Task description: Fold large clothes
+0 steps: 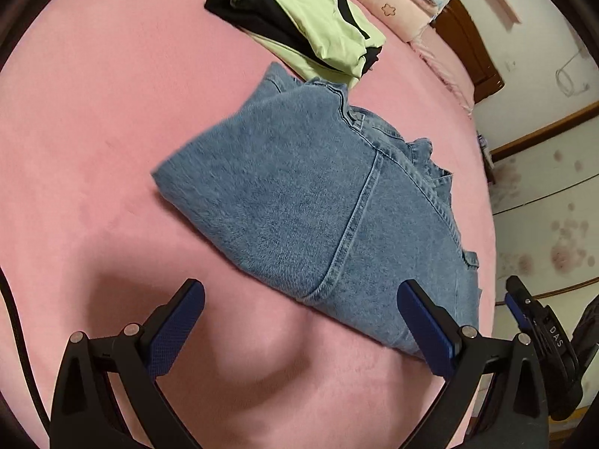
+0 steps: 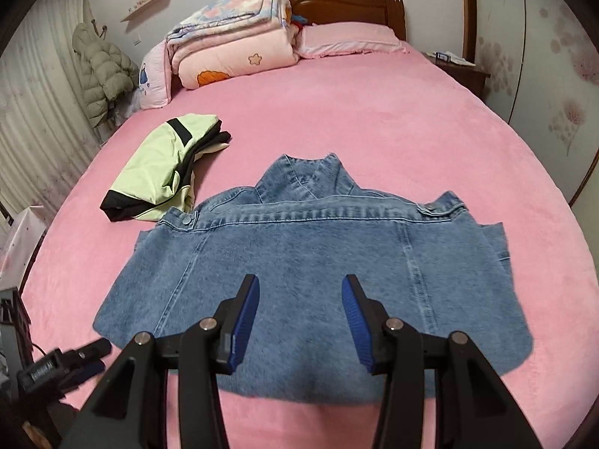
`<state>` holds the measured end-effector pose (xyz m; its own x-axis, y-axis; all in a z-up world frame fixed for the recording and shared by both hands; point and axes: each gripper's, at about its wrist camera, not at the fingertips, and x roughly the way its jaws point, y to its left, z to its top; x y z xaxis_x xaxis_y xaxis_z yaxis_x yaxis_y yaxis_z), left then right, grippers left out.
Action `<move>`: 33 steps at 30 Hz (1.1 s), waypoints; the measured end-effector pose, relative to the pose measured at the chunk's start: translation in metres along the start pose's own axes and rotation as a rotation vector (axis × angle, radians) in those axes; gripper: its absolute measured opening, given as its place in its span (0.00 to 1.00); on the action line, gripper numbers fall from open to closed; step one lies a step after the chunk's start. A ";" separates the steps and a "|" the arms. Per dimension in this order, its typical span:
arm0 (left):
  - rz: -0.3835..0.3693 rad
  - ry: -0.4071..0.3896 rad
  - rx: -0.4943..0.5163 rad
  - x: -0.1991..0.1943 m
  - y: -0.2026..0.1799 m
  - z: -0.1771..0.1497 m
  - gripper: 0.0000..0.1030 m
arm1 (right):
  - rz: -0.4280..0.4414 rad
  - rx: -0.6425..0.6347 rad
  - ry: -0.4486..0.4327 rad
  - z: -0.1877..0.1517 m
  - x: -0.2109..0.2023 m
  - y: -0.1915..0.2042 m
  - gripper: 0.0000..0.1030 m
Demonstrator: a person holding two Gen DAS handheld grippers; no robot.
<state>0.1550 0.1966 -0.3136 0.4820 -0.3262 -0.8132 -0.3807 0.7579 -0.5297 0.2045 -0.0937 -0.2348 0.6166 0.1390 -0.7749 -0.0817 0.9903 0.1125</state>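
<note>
Blue denim jacket (image 2: 310, 262) lies folded on the pink bed (image 2: 374, 112), near its front edge. Both claws hang released above it, left gripper (image 1: 299, 321) and right gripper (image 2: 301, 321) gripping nothing. A folded green-and-black garment (image 2: 164, 168) rests far left.

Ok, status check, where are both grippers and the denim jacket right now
Left gripper open, empty. Right gripper open, above denim jacket. Jacket folded flat on pink bed. Green garment beside jacket's collar end.
</note>
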 end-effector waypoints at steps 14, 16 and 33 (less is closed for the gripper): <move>-0.104 -0.096 0.025 0.059 0.015 0.031 0.99 | -0.014 -0.044 0.026 -0.029 0.064 0.029 0.45; -0.110 -0.113 0.014 0.064 0.015 0.038 0.99 | -0.024 -0.047 0.033 -0.031 0.070 0.030 0.45; -0.019 -0.231 0.180 0.029 -0.032 0.054 0.09 | -0.092 -0.060 0.088 -0.054 0.093 0.012 0.43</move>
<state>0.2239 0.1935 -0.3073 0.6624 -0.2198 -0.7162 -0.2338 0.8475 -0.4764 0.2184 -0.0685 -0.3396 0.5528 0.0447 -0.8321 -0.0766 0.9971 0.0027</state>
